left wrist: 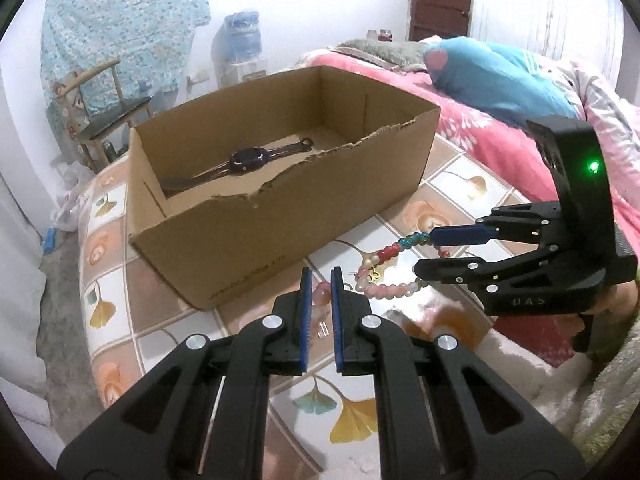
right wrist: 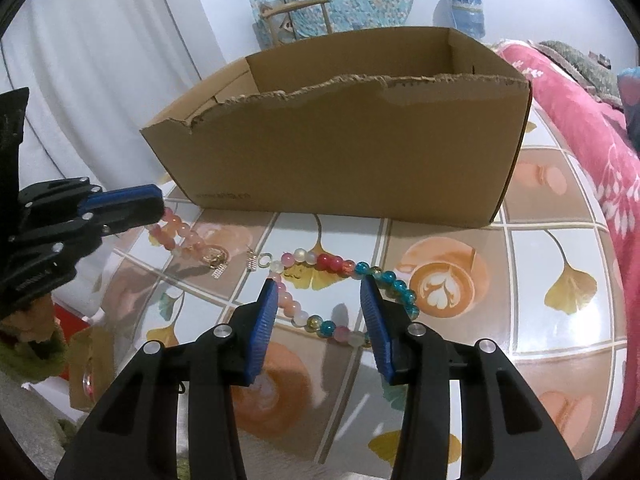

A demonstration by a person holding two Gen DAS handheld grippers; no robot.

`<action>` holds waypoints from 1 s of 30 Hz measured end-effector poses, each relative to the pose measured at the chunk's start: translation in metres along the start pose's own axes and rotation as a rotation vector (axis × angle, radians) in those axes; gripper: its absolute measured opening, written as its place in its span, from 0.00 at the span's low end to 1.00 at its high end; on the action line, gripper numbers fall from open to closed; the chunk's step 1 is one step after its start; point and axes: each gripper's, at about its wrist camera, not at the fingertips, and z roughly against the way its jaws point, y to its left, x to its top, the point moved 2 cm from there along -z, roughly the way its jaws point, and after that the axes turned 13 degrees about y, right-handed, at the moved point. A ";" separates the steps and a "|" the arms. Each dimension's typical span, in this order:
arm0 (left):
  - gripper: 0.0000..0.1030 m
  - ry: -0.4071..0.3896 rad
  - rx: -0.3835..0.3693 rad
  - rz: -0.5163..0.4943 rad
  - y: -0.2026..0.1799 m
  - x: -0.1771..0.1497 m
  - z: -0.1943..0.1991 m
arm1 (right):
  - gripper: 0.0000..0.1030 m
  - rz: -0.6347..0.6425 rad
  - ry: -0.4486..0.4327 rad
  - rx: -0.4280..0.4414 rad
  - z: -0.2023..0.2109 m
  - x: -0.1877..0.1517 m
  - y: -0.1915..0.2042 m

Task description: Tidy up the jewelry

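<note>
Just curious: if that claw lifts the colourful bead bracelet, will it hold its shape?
Probably not. The bead bracelet lies in a loose, bent loop on the table, so it looks strung and floppy. Its round, glossy beads may slip between the right claw pads.

left gripper [left wrist: 320,280]: showing black plastic arms, blue ribbed pads, round silver screws at the joints
right gripper [right wrist: 320,300]: showing the same black linkage, blue ribbed pads, silver screws
right gripper housing [left wrist: 576,160]: glowing with a green light at 3 o'clock, wearing pale lettering "UAS" lower down
skin: peeking out behind the black handle
</note>
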 end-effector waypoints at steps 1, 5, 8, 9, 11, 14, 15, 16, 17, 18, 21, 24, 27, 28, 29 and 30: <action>0.08 -0.002 0.001 0.016 0.002 -0.002 0.003 | 0.41 0.003 -0.003 -0.002 0.001 0.000 0.001; 0.08 0.002 0.020 0.046 0.013 -0.013 0.016 | 0.41 0.006 -0.007 -0.008 0.005 -0.002 0.002; 0.08 0.008 0.049 0.087 0.025 -0.024 0.023 | 0.41 0.005 -0.005 -0.012 0.002 0.001 0.006; 0.08 0.011 0.059 0.102 0.031 -0.027 0.025 | 0.41 0.006 -0.004 -0.011 0.001 0.002 0.007; 0.08 0.020 0.051 0.142 0.043 -0.034 0.025 | 0.41 0.010 -0.003 -0.013 0.001 0.003 0.008; 0.08 0.049 0.066 0.181 0.058 -0.042 0.014 | 0.41 0.016 -0.002 -0.016 0.000 0.003 0.011; 0.08 0.066 0.076 0.189 0.063 -0.045 0.007 | 0.41 0.018 -0.001 -0.018 -0.001 0.004 0.012; 0.08 0.081 0.081 0.197 0.068 -0.049 0.001 | 0.41 0.020 -0.001 -0.021 0.000 0.003 0.012; 0.08 0.098 0.079 0.206 0.074 -0.052 -0.006 | 0.41 0.023 0.001 -0.031 0.000 0.004 0.012; 0.08 0.117 0.092 0.212 0.079 -0.055 -0.014 | 0.41 0.024 0.004 -0.039 -0.001 0.003 0.013; 0.08 0.155 0.127 0.208 0.086 -0.061 -0.026 | 0.41 0.026 0.016 -0.063 -0.002 0.002 0.010; 0.09 0.165 0.116 0.225 0.092 -0.063 -0.031 | 0.41 0.014 0.023 -0.089 -0.001 0.003 0.003; 0.30 0.147 0.109 0.226 0.092 -0.063 -0.028 | 0.41 -0.007 0.031 -0.094 0.001 0.005 -0.006; 0.37 0.130 0.124 0.231 0.092 -0.062 -0.025 | 0.41 -0.011 0.030 -0.101 0.001 0.005 -0.008; 0.38 0.111 0.130 0.229 0.091 -0.061 -0.021 | 0.41 -0.018 0.028 -0.111 0.002 0.007 -0.012; 0.38 0.086 0.135 0.222 0.089 -0.059 -0.015 | 0.41 -0.022 0.027 -0.120 0.003 0.008 -0.014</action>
